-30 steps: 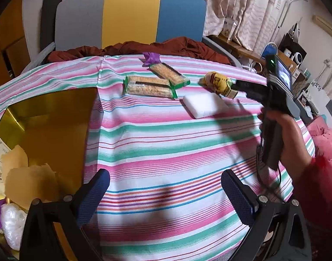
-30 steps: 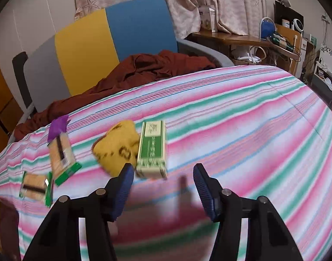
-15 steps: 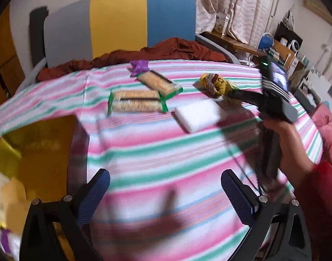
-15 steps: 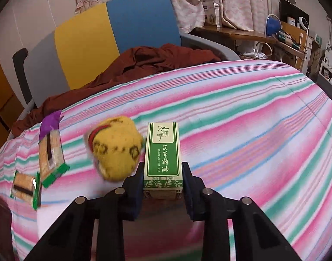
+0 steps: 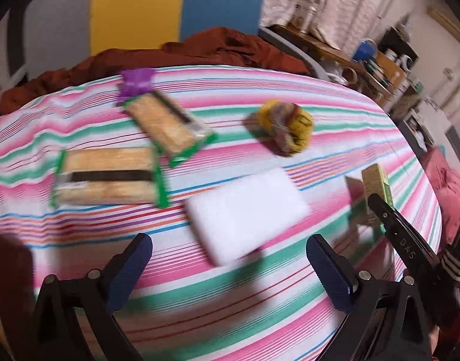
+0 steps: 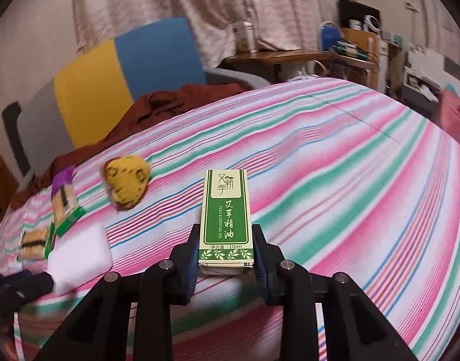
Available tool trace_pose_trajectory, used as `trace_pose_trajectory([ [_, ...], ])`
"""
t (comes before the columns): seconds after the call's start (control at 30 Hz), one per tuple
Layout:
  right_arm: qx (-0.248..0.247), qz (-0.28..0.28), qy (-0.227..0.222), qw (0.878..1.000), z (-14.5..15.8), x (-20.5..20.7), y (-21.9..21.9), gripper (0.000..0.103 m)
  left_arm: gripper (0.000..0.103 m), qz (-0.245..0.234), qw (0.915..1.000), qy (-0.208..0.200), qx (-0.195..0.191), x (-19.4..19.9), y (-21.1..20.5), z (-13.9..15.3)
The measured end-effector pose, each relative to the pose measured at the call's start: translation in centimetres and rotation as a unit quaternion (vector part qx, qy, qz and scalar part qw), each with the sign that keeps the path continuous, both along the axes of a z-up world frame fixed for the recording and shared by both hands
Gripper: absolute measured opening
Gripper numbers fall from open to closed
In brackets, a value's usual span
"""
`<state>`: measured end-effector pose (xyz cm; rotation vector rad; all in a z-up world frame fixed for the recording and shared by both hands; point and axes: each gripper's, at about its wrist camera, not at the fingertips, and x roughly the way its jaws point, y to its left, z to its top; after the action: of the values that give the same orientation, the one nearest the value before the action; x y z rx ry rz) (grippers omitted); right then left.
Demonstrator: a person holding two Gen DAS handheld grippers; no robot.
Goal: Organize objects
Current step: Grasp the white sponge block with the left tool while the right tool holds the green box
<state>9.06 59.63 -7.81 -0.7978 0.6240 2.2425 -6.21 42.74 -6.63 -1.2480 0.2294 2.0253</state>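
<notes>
The right claw (image 6: 225, 258) is clamped on one green essential-oil box (image 6: 225, 213), its blue pads pressed against the box's two long sides near the lower end. The box points away from the camera along the fingers, its label facing up, above the striped cloth (image 6: 335, 186) covering the bench. In the left wrist view the same box (image 5: 377, 185) shows at the right edge, at the tip of the right claw's black fingers.

The left claw (image 5: 230, 266) stands wide, nothing between its pads, hovering above the cloth with one white block (image 5: 245, 207) just ahead of it.

On the cloth lie five other things. Two cracker packets with green ends: one (image 5: 106, 176) lies crosswise at the left, the other (image 5: 169, 126) lies slanted beside it, and their near corners look close to touching, though blur hides it. One small purple wrapper (image 5: 136, 82) sits at the slanted packet's far end. One yellow crumpled bundle (image 5: 288, 131) lies apart, beyond the white block.

Beyond the bench stands one chair (image 6: 109, 75) with grey, yellow and blue panels, and one dark red cloth (image 5: 218, 46) is heaped along the bench's far edge.
</notes>
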Motion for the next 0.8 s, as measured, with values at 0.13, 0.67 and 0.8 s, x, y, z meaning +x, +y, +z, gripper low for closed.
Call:
trace_pose_trajectory([
  [0.13,-0.023,-0.014,0.01,1.0,-0.5,0.5,0.9,0.031,0.102,-0.067,0.9965,-0.03,0.041,2.3,1.5,0.0],
  [0.67,-0.029,-0.029,0.031,0.999,-0.8,1.4,1.1,0.031,0.103,-0.051,0.9955,0.073,-0.033,2.8,5.0,-0.4],
  [0.8,-0.027,-0.029,0.032,0.999,-0.8,1.5,1.1,0.031,0.1,-0.06,0.9924,0.089,-0.059,3.3,5.6,-2.2],
])
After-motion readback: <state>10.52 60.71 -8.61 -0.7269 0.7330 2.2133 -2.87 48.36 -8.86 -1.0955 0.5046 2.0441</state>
